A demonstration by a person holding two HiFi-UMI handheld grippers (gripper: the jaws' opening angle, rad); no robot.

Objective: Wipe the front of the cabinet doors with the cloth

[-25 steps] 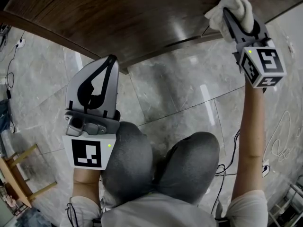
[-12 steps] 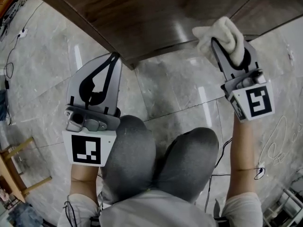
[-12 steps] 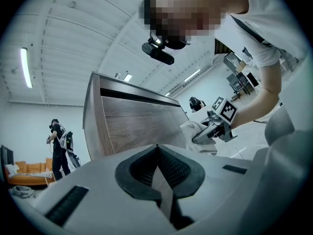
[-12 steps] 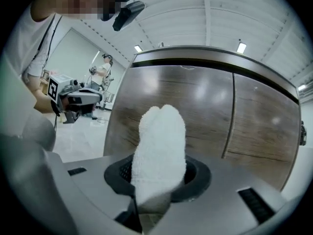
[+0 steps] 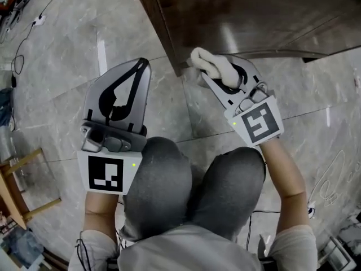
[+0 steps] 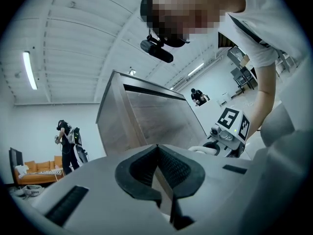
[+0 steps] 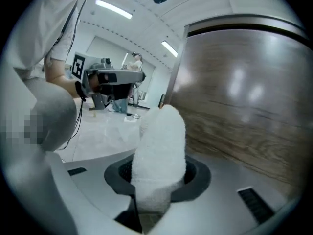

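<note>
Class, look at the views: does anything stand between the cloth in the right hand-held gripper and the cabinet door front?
Nothing visible does. The right hand-held gripper is shut on the cloth, right beside the cabinet door near its corner.

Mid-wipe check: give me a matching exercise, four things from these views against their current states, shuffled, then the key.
Things:
1. grey left hand-held gripper
2. grey right hand-held gripper
3. white fluffy terry cloth
4. dark brown wooden cabinet

States:
A. glossy front reflecting the ceiling lights
B. jaws together, nothing between them
C. pokes out past the jaw tips, beside the cabinet's lower corner
D. jaws clamped on the cloth

Pairs: 1-B, 2-D, 3-C, 4-A
</note>
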